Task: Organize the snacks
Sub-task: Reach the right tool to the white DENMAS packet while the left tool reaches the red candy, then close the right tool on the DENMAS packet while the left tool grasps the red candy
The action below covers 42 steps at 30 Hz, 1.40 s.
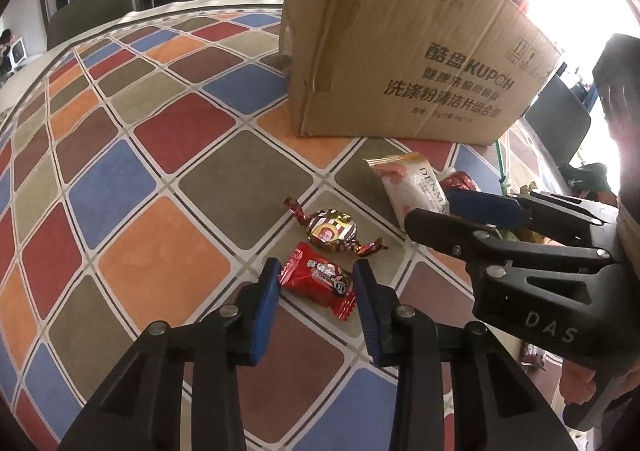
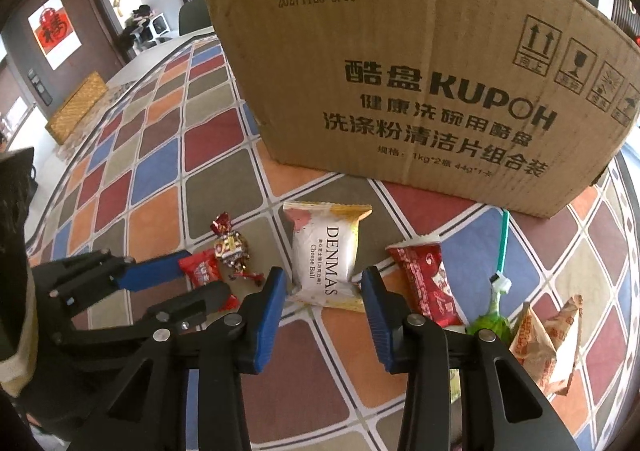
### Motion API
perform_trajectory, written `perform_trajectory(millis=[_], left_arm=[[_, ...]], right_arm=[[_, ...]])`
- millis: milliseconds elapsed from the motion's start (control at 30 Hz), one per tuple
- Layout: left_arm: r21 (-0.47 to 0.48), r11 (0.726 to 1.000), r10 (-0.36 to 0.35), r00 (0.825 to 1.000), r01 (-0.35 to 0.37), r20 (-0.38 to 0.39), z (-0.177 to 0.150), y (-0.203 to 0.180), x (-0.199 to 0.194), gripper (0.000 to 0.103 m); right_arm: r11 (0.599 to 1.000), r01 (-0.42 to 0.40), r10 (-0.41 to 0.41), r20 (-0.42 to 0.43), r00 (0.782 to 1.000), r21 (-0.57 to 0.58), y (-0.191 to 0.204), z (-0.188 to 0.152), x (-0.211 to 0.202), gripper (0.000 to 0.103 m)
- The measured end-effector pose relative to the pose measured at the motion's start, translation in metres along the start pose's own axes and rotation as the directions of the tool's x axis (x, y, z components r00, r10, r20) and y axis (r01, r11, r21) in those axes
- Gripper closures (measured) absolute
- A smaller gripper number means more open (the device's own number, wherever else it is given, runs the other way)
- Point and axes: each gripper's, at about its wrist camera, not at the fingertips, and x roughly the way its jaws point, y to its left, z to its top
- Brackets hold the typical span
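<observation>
**While both tongs straddle snacks, squeeze low and square**

With the left tongs [image 1: 316,285] set astride the red candy packet [image 1: 316,283] and the right tongs [image 2: 324,293] astride the white Denmas cheese-ball pack [image 2: 326,255], both narrowed to a partial gap, pads flanking but not plainly pressing. Best done by sinking until the pads meet the wrappers' sides, closing gently to avoid crushing, then lifting clear toward the cardboard box [image 2: 400,71] standing just behind on the checked surface [image 1: 160,179].

Counted across both views:
- one box
- one red candy packet
- one gold twist-wrapped sweet [image 1: 332,229]
- one cheese-ball pack
- one red-and-white sachet [image 2: 428,283]
- one green item with a straw [image 2: 490,321]
- orange-and-white wrappers [image 2: 544,343], number unclear
</observation>
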Motion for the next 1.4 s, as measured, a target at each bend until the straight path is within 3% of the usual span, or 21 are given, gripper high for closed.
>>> perform_trajectory(millis=[300,633,800,1100,1400], left_arm=[[0.0,1.0,-0.011,1.0,0.011,0.027,-0.001,0.0,-0.003,0.082],[-0.052,0.999,0.001,0.998,0.002,0.063,-0.002,0.014,-0.017,0.083],[-0.054,0.999,0.002,0.997,0.002,0.079,0.0,0.014,-0.023,0.083],[-0.025,1.0,0.004,0.99,0.0,0.138,0.002,0.001,-0.047,0.083],[0.014,1.0,-0.014,0.97,0.011,0.242,0.012,-0.021,-0.092,0.083]], right_arm=[[1.0,-0.009,0.009,-0.004,1.0,0.013,0.001,0.007,0.005,0.062],[1.0,0.007,-0.007,-0.036,0.999,-0.02,0.006,0.013,0.022,0.062],[0.999,0.017,-0.018,-0.023,1.0,-0.039,0.011,0.01,0.02,0.067],[1.0,0.005,-0.005,0.042,0.999,-0.011,0.007,0.006,-0.011,0.068],[1.0,-0.007,0.005,0.14,0.99,0.016,0.002,0.005,-0.059,0.068]])
